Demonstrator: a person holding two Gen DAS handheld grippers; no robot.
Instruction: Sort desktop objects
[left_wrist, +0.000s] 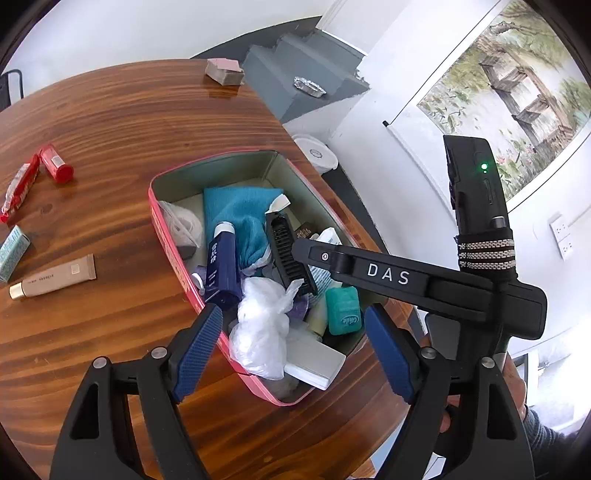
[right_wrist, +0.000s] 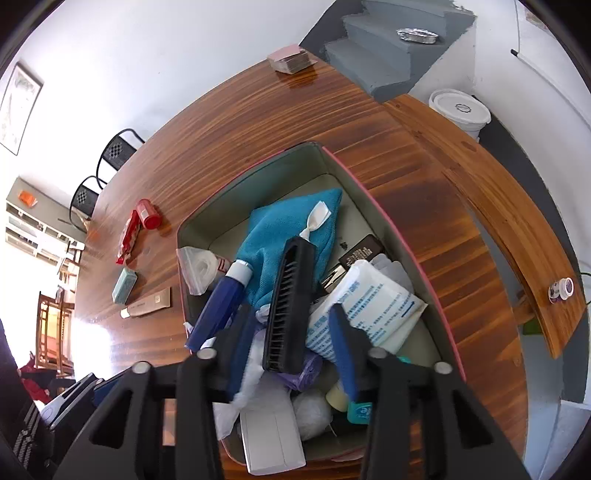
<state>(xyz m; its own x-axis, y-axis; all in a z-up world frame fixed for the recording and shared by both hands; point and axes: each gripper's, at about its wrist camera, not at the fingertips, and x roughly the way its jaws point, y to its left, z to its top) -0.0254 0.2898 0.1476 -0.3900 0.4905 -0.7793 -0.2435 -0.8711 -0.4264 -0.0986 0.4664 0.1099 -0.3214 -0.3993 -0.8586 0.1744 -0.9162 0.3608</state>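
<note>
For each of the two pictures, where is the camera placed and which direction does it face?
Left wrist view: on the left gripper, facing down at the pink tin and wooden table; its open blue-padded fingers, the right gripper crossing in, and a hand show.
Right wrist view: on the right gripper, facing down into the tin; its fingers stand apart either side of the black comb, not pressing it.
Shared: tin, comb, teal cloth, blue tube, table.

One pink tin (left_wrist: 173, 236) holds one black comb (left_wrist: 286, 251), one teal cloth (left_wrist: 236, 210) and one navy tube (left_wrist: 220, 266). Four items lie loose on the tabletop (left_wrist: 110, 129): one red tube (left_wrist: 57, 168), one red wrapped packet (left_wrist: 18, 190), one teal box (left_wrist: 13, 251), one beige tube (left_wrist: 55, 280).
</note>
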